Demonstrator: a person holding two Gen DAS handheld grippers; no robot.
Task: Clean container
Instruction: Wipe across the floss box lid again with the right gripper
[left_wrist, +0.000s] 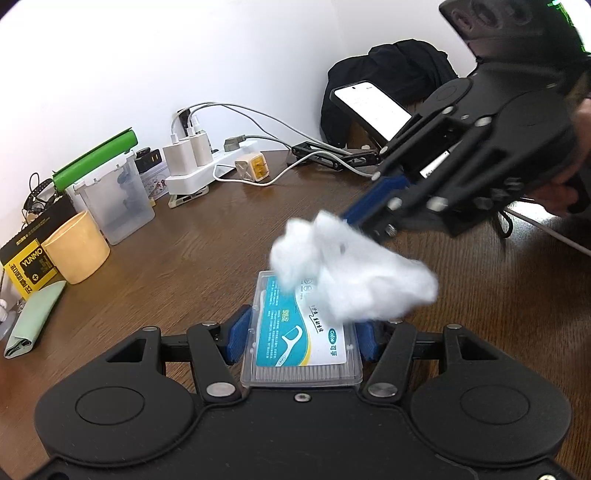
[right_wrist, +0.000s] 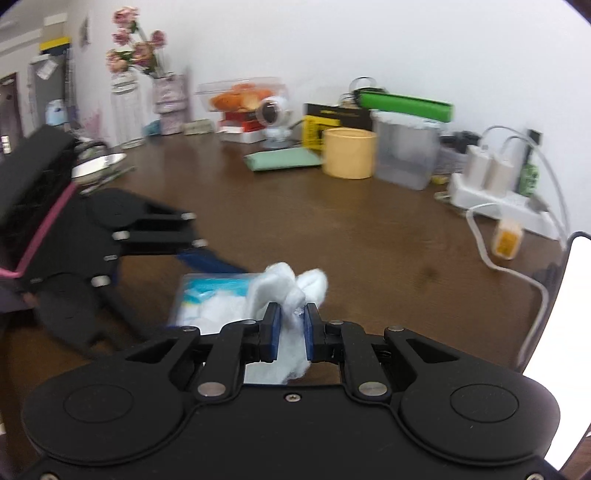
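Observation:
A clear flat plastic box of floss picks (left_wrist: 301, 339) with a blue and white label sits clamped between the blue pads of my left gripper (left_wrist: 301, 334), just above the brown table. My right gripper (left_wrist: 364, 219) comes in from the upper right, shut on a wad of white tissue (left_wrist: 351, 277) that lies over the far right part of the box lid. In the right wrist view the tissue (right_wrist: 291, 295) is pinched between the right gripper (right_wrist: 291, 314) pads, and the box (right_wrist: 207, 295) lies just beyond, blurred, with the left gripper (right_wrist: 207, 258) on its left.
Along the wall stand a yellow cup (left_wrist: 79, 247), a clear tub with a green lid (left_wrist: 114, 199), a yellow-black box (left_wrist: 29, 262), a green pouch (left_wrist: 33, 321) and a power strip with chargers and cables (left_wrist: 199, 166). A lit phone (left_wrist: 373, 107) leans at the back right. Flowers in vases (right_wrist: 129, 92) stand far left.

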